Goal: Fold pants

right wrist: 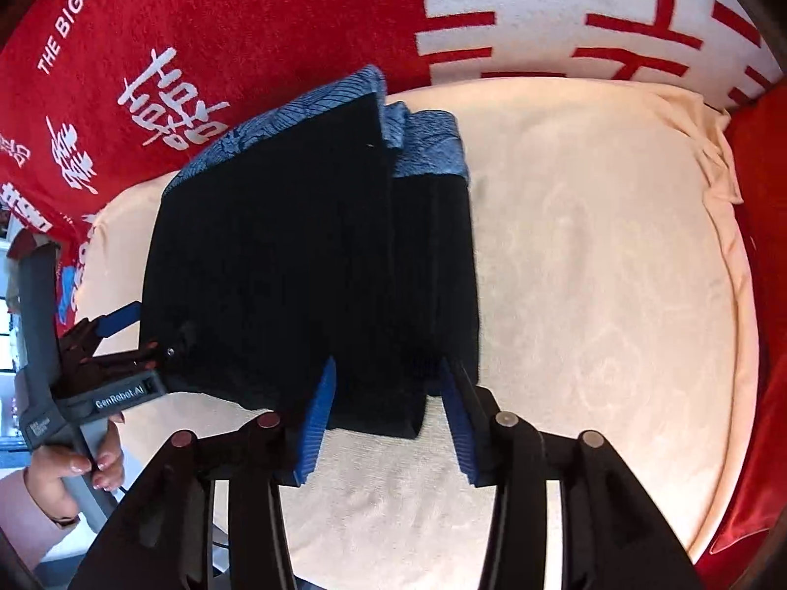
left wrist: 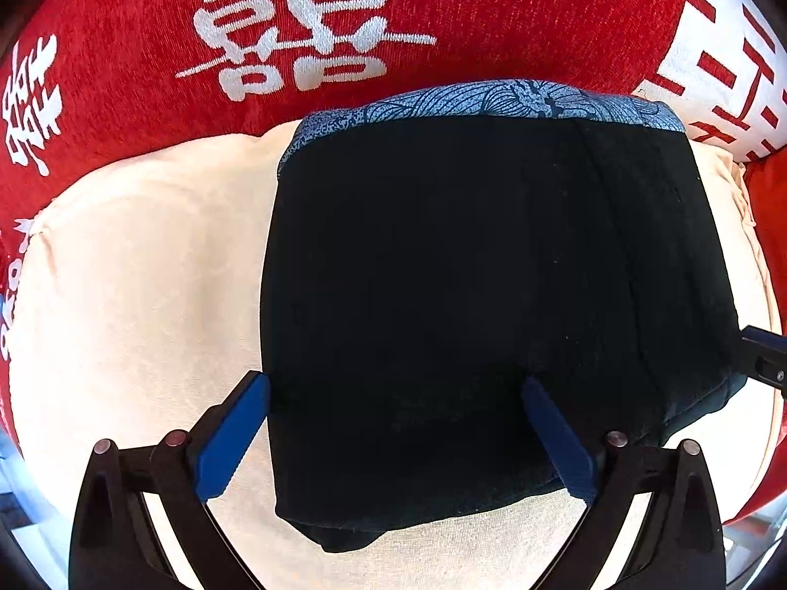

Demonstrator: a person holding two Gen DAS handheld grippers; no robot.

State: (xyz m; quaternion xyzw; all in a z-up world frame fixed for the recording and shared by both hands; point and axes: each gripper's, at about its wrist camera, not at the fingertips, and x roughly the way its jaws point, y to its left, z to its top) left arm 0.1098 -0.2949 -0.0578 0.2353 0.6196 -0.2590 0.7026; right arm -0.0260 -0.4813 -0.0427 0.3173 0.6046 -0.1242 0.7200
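Note:
The pants [left wrist: 467,270] are black with a blue patterned waistband [left wrist: 492,98] and lie folded in a compact stack on a cream cloth [left wrist: 137,270]. My left gripper [left wrist: 396,388] hangs over the stack's near left part and is wide open. One blue pad is at the left edge, the other over the fabric. In the right wrist view the pants [right wrist: 295,255] show stacked layers. My right gripper [right wrist: 387,368] is open astride the near right corner, its pads clear of the fabric. The left gripper [right wrist: 140,332] appears at the stack's left side.
A red blanket [left wrist: 123,49] with white characters lies under and behind the cream cloth [right wrist: 590,270]. A person's hand [right wrist: 74,467] grips the left tool's handle at the lower left. Part of the right tool [left wrist: 767,359] pokes in at the right edge.

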